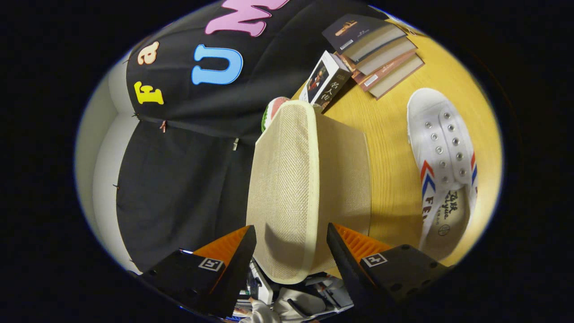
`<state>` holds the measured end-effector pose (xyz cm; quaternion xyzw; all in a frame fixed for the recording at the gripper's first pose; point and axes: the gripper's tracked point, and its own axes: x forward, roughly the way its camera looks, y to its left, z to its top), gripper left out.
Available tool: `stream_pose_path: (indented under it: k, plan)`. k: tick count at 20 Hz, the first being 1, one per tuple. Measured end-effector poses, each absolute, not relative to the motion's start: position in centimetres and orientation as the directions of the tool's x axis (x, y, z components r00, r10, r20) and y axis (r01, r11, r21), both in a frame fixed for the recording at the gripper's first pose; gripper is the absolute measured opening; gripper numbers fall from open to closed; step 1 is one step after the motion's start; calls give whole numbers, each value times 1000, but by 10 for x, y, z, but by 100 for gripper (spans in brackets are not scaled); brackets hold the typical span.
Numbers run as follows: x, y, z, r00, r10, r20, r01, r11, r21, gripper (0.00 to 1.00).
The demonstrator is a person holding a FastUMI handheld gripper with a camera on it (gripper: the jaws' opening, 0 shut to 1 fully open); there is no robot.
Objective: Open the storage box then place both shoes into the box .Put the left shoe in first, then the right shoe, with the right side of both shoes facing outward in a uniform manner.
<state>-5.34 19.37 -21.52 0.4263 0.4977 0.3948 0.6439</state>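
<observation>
The beige woven-fabric box lid (287,188) stands raised between the fingers, so opening is in hand; the next move, I judge, calls for swinging it clear; the gripper (291,251) is spread — whether its fingers press the lid, I cannot tell; the white lace-less canvas shoe (441,170) lies at three o'clock on the yellow wooden table (390,179).

The box lid (287,188) is pale beige, a woven cloth weave with a cream border band. The table (394,148) is yellow wood with fine grain. The shoe (444,166) is white with silver eyelets, red and blue chevron stripes on its sides and black lettering inside. The stacked books (376,49) have dark and reddish-brown covers with cream page edges.
</observation>
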Motion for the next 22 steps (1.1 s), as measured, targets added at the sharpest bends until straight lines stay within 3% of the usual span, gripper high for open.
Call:
stream_pose_path:
  k: [1, 3, 7, 9, 10, 11, 12, 14, 22]
  plan:
    - [-53, 199, -218, 172, 940, -293, -66, 308, 949, 96]
    - [-53, 203, -218, 152, 948, -281, -13, 286, 958, 70]
    - [-54, 203, -219, 95, 948, -302, 75, 296, 952, 60]
    - [-54, 200, -211, 80, 952, -294, 113, 285, 952, 47]
    - [-55, 201, -209, 79, 954, -290, 123, 279, 952, 28]
    - [-55, 199, -206, 78, 954, -289, 121, 279, 953, 27]
    - [-53, 201, -207, 84, 954, -289, 116, 279, 953, 14]
    - [-57, 203, -206, 78, 951, -299, 99, 291, 952, 6]
    - [-53, 199, -202, 90, 899, -429, 43, 427, 903, 5]
